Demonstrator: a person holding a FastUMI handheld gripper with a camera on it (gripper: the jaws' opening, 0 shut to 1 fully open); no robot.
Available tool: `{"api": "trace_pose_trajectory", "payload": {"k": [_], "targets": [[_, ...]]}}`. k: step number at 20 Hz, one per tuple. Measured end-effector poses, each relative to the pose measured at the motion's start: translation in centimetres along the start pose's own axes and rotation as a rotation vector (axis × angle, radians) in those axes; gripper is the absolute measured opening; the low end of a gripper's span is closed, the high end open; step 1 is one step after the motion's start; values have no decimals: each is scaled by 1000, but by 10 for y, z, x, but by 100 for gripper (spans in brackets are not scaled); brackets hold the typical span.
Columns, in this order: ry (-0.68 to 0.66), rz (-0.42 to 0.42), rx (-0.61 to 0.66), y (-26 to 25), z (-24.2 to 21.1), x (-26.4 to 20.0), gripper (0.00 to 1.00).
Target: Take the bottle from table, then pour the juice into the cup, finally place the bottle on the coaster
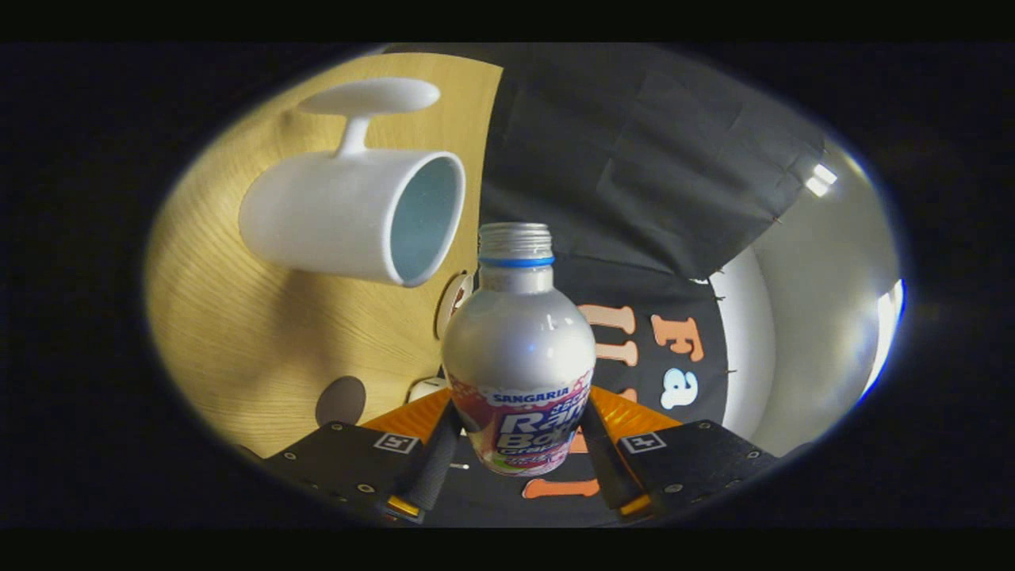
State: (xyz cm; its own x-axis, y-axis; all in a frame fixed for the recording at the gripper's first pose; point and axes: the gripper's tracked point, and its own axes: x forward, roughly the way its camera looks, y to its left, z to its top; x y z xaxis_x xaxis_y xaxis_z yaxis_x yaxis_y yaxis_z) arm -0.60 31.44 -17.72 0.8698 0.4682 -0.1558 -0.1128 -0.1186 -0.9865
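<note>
Dim, fisheye-bent edges; glare glints on the bottle (518,341), lamps glow beyond it.

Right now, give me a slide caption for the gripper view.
Gripper jaws shut on the uncapped bottle, tipped toward the white cup on the wooden table.

The bottle (518,349) hides most of a round, pale-rimmed thing (450,305) on the table (262,333), perhaps the coaster. The bottle's base sits low between the gripper (519,456) fingers, out of sight. A dark disc (341,400) is partly cut off.
</note>
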Motion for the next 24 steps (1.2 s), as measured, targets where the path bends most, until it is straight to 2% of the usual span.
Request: {"api": "trace_pose_trajectory", "payload": {"k": [4, 10, 20, 24], "targets": [[27, 69, 278, 20, 2, -4, 77], [51, 130, 633, 17, -2, 0, 78], [147, 141, 1128, 12, -40, 12, 78], [192, 108, 1318, 10, -64, 15, 78]]}}
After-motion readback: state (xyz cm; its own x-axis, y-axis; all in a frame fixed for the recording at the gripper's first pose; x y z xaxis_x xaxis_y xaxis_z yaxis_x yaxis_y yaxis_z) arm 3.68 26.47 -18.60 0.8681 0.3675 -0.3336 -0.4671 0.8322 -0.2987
